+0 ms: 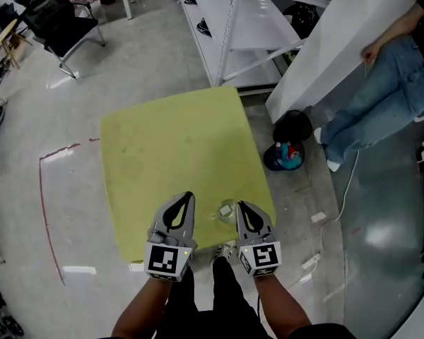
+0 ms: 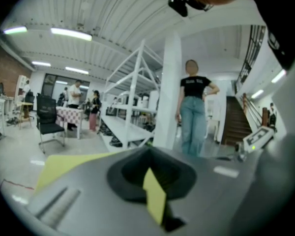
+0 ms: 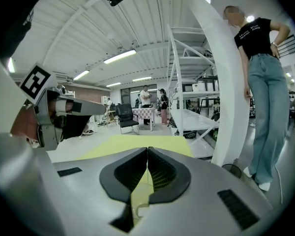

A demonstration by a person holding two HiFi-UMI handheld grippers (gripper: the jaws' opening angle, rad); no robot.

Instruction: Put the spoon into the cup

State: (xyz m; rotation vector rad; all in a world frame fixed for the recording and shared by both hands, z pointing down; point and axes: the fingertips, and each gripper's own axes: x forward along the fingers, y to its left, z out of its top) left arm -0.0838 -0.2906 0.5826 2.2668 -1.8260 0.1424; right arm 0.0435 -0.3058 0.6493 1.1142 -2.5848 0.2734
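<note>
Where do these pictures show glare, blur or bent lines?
Head view: bright glare patches on the glossy grey floor. Left gripper view: fisheye with dark corners, the near grey fingers soft and blurred. Right gripper view: the white pillar curves; the picture is sharper.

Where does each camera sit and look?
Head view: on the person's head, looking steeply down at the yellow table; arms, legs, left tongs and right tongs show.
Left gripper view: on the left tongs, looking across the room; its shut jaws show.
Right gripper view: on the right tongs, facing likewise; its shut jaws and the left tongs show.
Shared: both gripper views see the white shelves and a person in jeans.
</note>
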